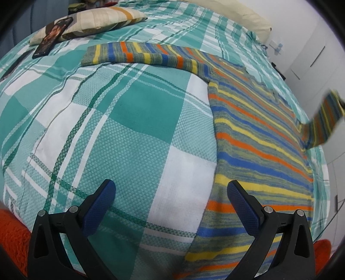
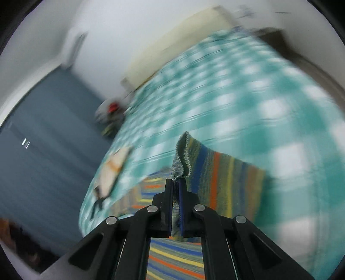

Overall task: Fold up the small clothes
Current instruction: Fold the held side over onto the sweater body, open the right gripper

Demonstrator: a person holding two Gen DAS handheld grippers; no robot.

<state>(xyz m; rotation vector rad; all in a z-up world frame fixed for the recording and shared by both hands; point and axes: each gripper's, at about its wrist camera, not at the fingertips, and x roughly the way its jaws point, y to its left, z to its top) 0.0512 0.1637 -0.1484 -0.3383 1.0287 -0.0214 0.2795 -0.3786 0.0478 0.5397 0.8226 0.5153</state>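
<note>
A small striped sweater [image 1: 256,137] in blue, yellow, orange and grey lies flat on the teal plaid bedspread [image 1: 120,133]. One sleeve [image 1: 138,55] stretches out to the left at the back. The other sleeve [image 1: 323,120] is lifted off the bed at the right edge. My left gripper [image 1: 171,193] is open and empty, low over the sweater's lower left edge. My right gripper [image 2: 177,183] is shut on the lifted sleeve's cuff [image 2: 183,157], which sticks up between the fingers; the sleeve [image 2: 224,183] hangs to the right. The right wrist view is motion-blurred.
A patterned pillow [image 1: 94,21] with a dark phone [image 1: 52,36] leaning on it lies at the back left. A cream pillow [image 1: 243,17] sits by the white wall. An orange fabric [image 1: 13,234] lies at the near left. A blue floor [image 2: 43,140] lies beside the bed.
</note>
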